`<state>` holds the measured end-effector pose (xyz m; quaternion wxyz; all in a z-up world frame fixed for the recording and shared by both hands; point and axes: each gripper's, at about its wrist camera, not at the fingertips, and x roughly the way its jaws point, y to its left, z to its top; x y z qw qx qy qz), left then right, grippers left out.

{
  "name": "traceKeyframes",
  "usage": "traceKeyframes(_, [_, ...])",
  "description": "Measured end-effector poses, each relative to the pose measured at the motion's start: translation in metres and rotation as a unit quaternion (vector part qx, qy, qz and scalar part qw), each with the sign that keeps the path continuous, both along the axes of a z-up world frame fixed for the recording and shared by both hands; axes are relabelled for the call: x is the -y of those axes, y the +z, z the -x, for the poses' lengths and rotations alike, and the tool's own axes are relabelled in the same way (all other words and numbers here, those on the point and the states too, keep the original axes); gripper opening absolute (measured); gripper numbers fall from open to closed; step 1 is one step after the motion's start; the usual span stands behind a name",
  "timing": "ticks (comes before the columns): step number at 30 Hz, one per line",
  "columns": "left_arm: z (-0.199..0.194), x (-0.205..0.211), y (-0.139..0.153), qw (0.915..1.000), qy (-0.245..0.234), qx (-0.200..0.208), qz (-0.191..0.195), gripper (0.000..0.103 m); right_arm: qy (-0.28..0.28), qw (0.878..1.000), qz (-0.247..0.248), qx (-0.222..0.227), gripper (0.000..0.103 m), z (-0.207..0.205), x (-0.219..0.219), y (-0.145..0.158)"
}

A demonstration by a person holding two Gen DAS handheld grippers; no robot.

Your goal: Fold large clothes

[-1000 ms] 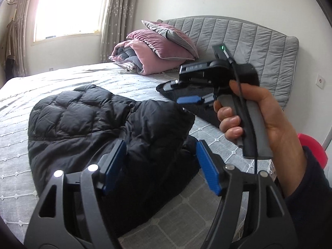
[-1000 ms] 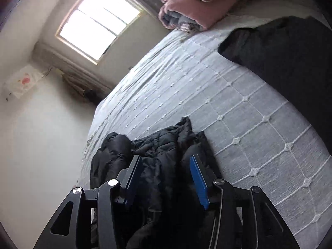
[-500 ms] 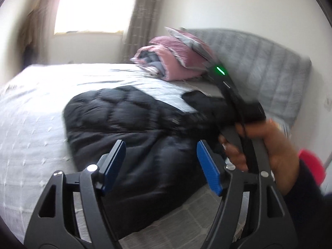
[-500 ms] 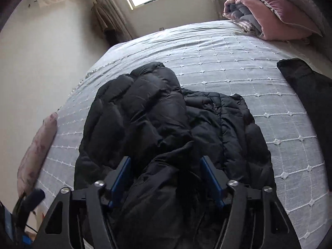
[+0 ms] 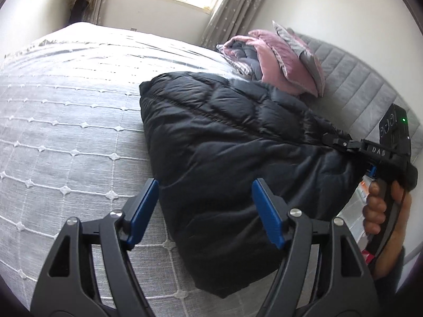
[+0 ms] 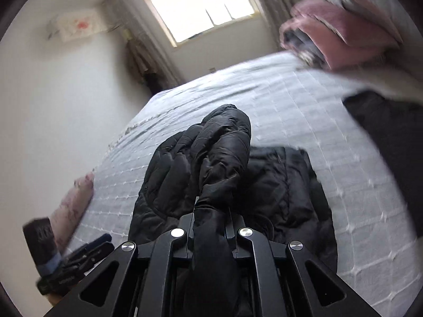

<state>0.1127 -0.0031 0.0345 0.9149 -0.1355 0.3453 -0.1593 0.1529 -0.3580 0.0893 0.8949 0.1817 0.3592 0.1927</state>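
So the black puffer jacket [image 5: 238, 145] lay bunched near the bed's [image 5: 66, 132] headboard-side edge, long axis running toward the pillows. The right gripper [image 6: 211, 219] had just clamped down on a fold of it, fabric pinched tight. The left gripper [image 5: 206, 211] hung wide, empty, jacket's near corner right ahead between its fingers.

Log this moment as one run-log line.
left tongs: open, over black puffer jacket | right tongs: just closed, pinching jacket fabric | bed: jacket lying on it
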Motion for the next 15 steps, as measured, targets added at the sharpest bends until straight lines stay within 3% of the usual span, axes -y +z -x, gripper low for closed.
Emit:
traceKeyframes(3, [-0.003,0.015,-0.007,0.9997,-0.004,-0.013,-0.019,0.073,-0.037,0.993,-0.094,-0.058,0.010,0.000,0.039,-0.029])
traceKeyframes(6, [-0.009,0.024,-0.011,0.9994,-0.007,-0.019,-0.027,0.073,-0.060,0.985,-0.144,-0.073,0.010,0.012,0.064,-0.045])
traceKeyframes(9, [-0.014,0.029,-0.014,0.9992,-0.011,-0.023,-0.031,0.073,-0.071,0.987,-0.126,-0.072,0.010,0.022,0.068,-0.050])
traceKeyframes(12, [-0.018,0.029,-0.021,0.9989,-0.013,-0.033,-0.031,0.073,-0.069,0.988,-0.068,-0.119,0.015,0.013,0.058,-0.074])
traceKeyframes(15, [-0.022,0.025,-0.028,0.9986,-0.010,-0.047,-0.020,0.074,-0.075,0.985,-0.053,-0.147,0.015,0.002,0.053,-0.088])
